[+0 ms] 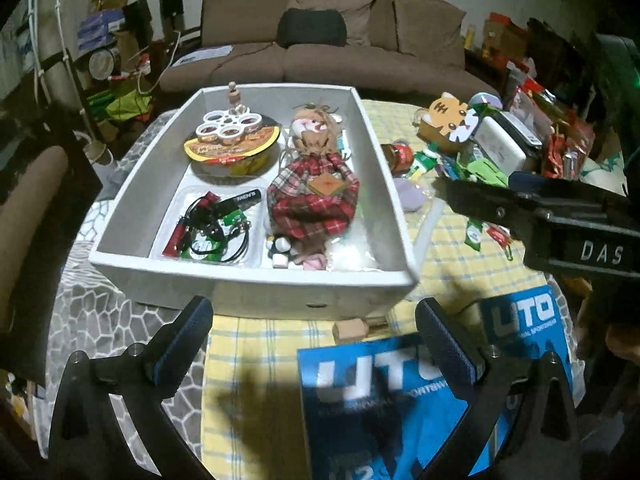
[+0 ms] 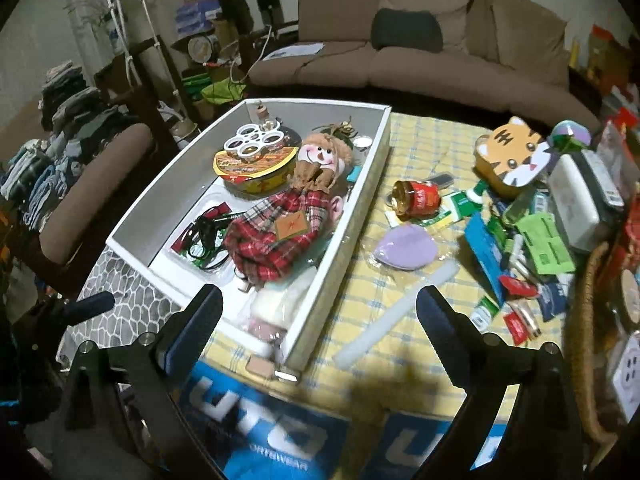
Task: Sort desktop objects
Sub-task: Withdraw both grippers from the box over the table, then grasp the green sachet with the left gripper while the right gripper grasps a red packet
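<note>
A white box (image 1: 256, 284) (image 2: 340, 248) stands on the yellow checked cloth. It holds a plaid rag doll (image 1: 312, 196) (image 2: 280, 232), a noodle bowl (image 1: 232, 148) (image 2: 256, 172) and a clear tray of small items (image 1: 208, 228). My left gripper (image 1: 316, 344) is open and empty, in front of the box's near wall. My right gripper (image 2: 320, 316) is open and empty above the box's near right corner; its body shows in the left wrist view (image 1: 560, 216). Loose items lie right of the box: a red-lidded jar (image 2: 416, 198), a purple egg shape (image 2: 404, 248), a white stick (image 2: 396, 316).
A tiger-face box (image 2: 512, 152) (image 1: 452, 120), a white case (image 2: 580, 208) and several packets are piled at the right. Blue UTO packages (image 1: 380, 400) (image 2: 260, 432) lie at the near edge. A wicker basket (image 2: 588, 340) is far right. A brown sofa (image 2: 420, 56) stands behind.
</note>
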`<action>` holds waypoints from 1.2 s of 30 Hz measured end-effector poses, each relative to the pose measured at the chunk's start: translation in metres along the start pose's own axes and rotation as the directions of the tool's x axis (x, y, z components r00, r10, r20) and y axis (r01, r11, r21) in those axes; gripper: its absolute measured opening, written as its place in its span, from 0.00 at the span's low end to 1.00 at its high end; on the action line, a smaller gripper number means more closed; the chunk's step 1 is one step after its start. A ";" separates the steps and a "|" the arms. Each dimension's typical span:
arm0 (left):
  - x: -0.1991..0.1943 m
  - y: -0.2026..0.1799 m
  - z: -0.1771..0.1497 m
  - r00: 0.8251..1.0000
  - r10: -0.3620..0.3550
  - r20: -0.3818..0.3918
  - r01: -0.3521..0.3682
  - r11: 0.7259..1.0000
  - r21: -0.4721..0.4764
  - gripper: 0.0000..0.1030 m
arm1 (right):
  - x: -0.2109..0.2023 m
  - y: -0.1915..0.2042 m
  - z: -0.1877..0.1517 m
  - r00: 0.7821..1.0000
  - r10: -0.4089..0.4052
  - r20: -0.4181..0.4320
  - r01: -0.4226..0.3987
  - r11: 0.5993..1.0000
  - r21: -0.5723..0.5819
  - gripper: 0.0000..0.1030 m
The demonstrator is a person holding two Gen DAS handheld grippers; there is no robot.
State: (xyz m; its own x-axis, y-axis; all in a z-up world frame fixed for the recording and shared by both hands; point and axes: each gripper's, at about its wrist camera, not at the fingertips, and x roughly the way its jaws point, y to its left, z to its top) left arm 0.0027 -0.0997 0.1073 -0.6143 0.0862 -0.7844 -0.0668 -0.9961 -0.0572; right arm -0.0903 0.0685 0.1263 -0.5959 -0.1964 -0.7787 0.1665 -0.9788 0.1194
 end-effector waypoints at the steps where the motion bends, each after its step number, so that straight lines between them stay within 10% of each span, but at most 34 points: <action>1: -0.004 -0.003 -0.001 1.000 0.003 0.003 -0.003 1.000 0.004 1.00 | -0.007 -0.001 -0.004 1.000 -0.002 0.005 0.002 1.000 -0.001 0.95; 18: -0.029 -0.060 -0.018 0.995 -0.092 0.023 0.091 0.993 0.072 1.00 | -0.072 -0.058 -0.069 0.999 -0.013 0.032 0.012 0.998 0.056 0.95; 36: 0.060 -0.146 0.013 0.968 -0.221 -0.122 0.238 0.960 0.147 1.00 | -0.047 -0.202 -0.091 0.998 0.054 0.019 -0.057 0.947 0.315 0.93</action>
State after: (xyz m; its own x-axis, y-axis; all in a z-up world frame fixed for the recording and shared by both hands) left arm -0.0342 0.0514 0.0767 -0.4834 0.3012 -0.8220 -0.3257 -0.9334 -0.1505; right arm -0.0249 0.2811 0.0824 -0.6005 -0.2498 -0.7596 -0.0559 -0.9345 0.3515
